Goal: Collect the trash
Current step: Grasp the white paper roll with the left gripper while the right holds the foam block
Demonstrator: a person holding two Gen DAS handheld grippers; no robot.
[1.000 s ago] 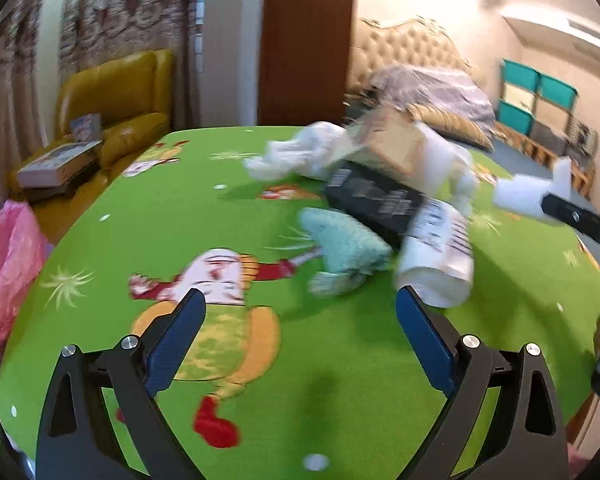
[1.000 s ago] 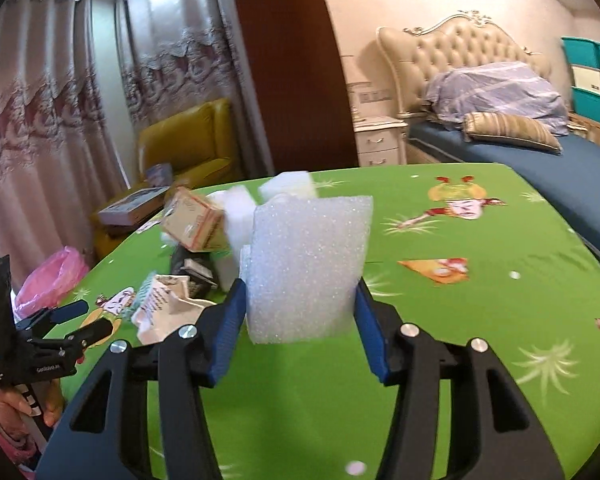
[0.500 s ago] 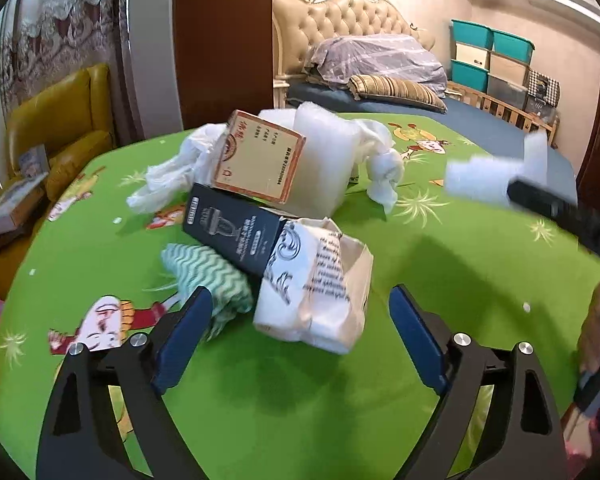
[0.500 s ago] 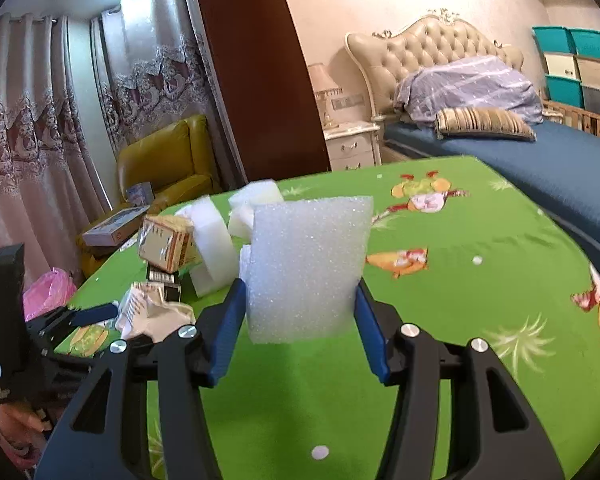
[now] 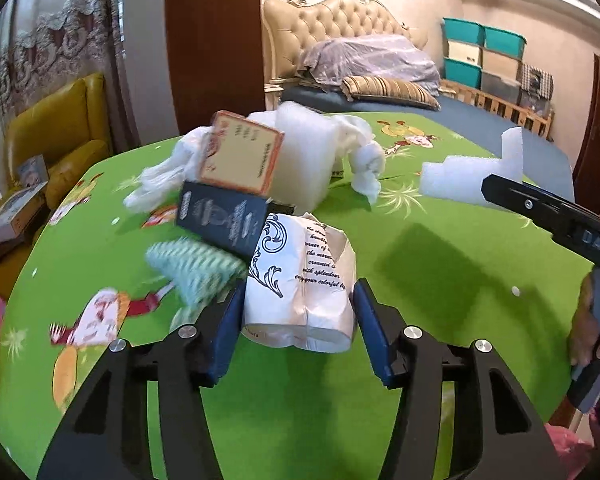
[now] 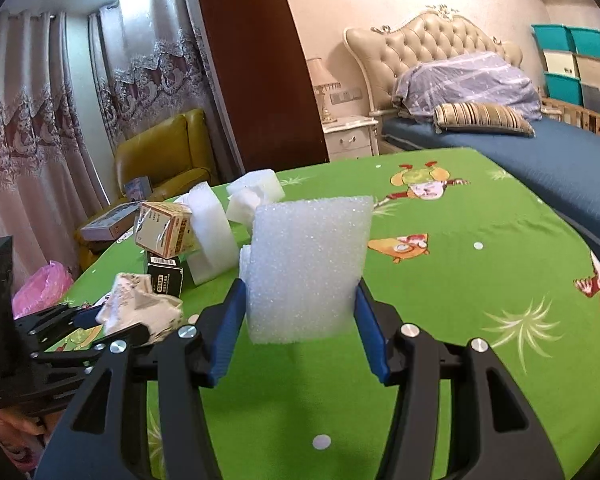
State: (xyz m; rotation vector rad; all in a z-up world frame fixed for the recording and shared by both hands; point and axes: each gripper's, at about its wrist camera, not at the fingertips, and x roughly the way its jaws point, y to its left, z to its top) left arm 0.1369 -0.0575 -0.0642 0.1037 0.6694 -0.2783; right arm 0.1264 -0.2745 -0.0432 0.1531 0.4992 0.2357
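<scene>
- The trash lies in one loose heap at the middle of the left wrist view, on the green tablecloth (image 5: 440, 320); I judge it was gathered there for picking piece by piece.
- The left gripper (image 5: 298, 320), low in the centre, has just been closing; its pads now press both sides of the crumpled paper cup (image 5: 300, 280).
- The right gripper (image 6: 302, 312), lower centre of its own view, pinches a white foam block (image 6: 308, 264), held above the cloth.
</scene>
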